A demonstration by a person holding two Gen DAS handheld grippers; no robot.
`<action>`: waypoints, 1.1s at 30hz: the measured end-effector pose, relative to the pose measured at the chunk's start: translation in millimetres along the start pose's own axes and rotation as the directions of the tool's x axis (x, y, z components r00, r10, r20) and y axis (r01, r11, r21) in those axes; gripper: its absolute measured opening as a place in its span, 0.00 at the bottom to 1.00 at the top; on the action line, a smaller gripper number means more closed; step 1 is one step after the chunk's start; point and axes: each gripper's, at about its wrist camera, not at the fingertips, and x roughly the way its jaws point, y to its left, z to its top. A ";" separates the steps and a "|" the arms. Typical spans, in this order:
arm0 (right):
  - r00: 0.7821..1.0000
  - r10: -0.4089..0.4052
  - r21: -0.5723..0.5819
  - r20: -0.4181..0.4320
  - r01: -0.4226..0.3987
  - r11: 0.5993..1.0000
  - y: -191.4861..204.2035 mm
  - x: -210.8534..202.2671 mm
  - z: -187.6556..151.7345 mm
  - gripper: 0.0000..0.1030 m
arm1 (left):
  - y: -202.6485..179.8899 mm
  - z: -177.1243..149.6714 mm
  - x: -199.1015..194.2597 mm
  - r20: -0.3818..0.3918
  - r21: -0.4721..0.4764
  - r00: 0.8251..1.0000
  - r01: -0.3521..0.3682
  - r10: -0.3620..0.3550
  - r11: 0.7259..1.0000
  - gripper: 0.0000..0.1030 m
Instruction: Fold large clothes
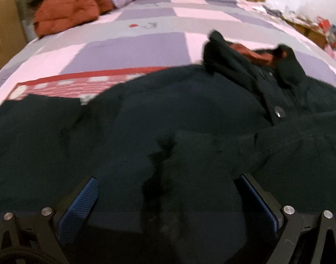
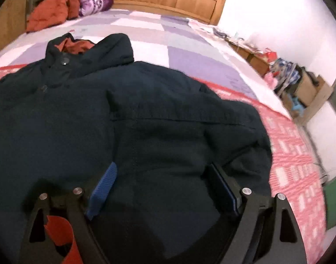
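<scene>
The dark navy padded coat with a rust-orange lining point(image 2: 145, 114) lies spread front-up on the patchwork quilt of the bed point(image 1: 134, 50); directly beneath both tools, its long axis running toward twelve o'clock; the left gripper point(image 1: 165, 189) hangs jaws spread, nothing pinched, cloth below; the right gripper point(image 2: 161, 176) likewise gapes empty over the body panel; neither looks nearer; the collar point(image 2: 88, 48) sits at eleven o'clock from the right; farther off, a crumpled orange garment point(image 1: 66, 8) by the headboard.

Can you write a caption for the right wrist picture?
Open right gripper hovers over a dark jacket spread on the patchwork bed.
</scene>
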 end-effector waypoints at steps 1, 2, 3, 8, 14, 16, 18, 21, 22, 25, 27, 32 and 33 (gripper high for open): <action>1.000 -0.002 0.012 0.000 0.002 1.000 1.0 -3.6 3.3 0.84 | 6.1 -2.9 -6.0 0.006 -0.008 1.000 -0.003 0.003 1.000 1.00; 0.999 0.024 0.038 0.022 -0.025 0.999 1.7 -12.4 5.6 0.85 | 12.7 -6.4 -11.6 0.010 -0.017 1.000 -0.005 0.005 1.000 1.00; 0.995 0.077 0.060 0.067 -0.081 0.995 7.0 -24.9 7.6 0.85 | 20.6 -11.1 -17.3 0.011 -0.026 1.000 -0.007 0.007 1.000 1.00; 0.998 0.037 -0.092 0.054 -0.032 0.995 68.8 -22.5 -15.9 0.85 | 72.0 -29.2 -43.9 0.007 -0.057 0.994 -0.113 0.113 0.992 1.00; 0.994 0.069 -0.048 0.086 -0.065 0.997 58.6 -17.2 -23.7 0.85 | 194.1 -46.2 -66.5 -0.062 -0.316 0.978 -0.211 0.201 0.925 1.00; 0.993 0.084 -0.039 0.080 -0.081 0.996 56.4 -14.0 -20.6 0.85 | 245.9 -55.6 -72.3 -0.093 -0.438 0.971 -0.237 0.219 0.867 1.00; 0.994 0.076 -0.042 0.084 -0.073 0.996 61.6 -14.4 -21.7 0.85 | 291.5 -64.6 -76.6 -0.115 -0.529 0.964 -0.264 0.241 0.806 1.00; 0.994 0.065 -0.047 0.090 -0.061 0.997 65.9 -17.4 -23.7 0.85 | 346.9 -73.8 -74.9 -0.139 -0.615 0.956 -0.288 0.258 0.734 1.00; 0.994 0.066 -0.045 0.091 -0.062 0.997 64.8 -17.6 -25.1 0.85 | 361.9 -76.2 -71.7 -0.150 -0.632 0.953 -0.297 0.263 0.715 1.00; 0.994 0.066 -0.045 0.092 -0.062 0.997 65.1 -17.3 -25.2 0.85 | 402.4 -85.7 -60.0 -0.180 -0.699 0.952 -0.302 0.249 0.649 1.00; 0.994 0.063 -0.045 0.094 -0.059 0.997 65.8 -16.6 -25.0 0.85 | 421.8 -91.4 -51.7 -0.192 -0.747 0.953 -0.298 0.236 0.594 1.00; 0.994 0.055 -0.048 0.094 -0.051 0.998 67.2 -14.8 -24.3 0.85 | 449.2 -100.7 -35.5 -0.209 -0.807 0.954 -0.292 0.213 0.514 1.00; 0.994 0.056 -0.049 0.095 -0.051 0.997 67.3 -14.7 -24.2 0.85 | 452.4 -100.6 -30.3 -0.212 -0.815 0.956 -0.287 0.202 0.504 1.00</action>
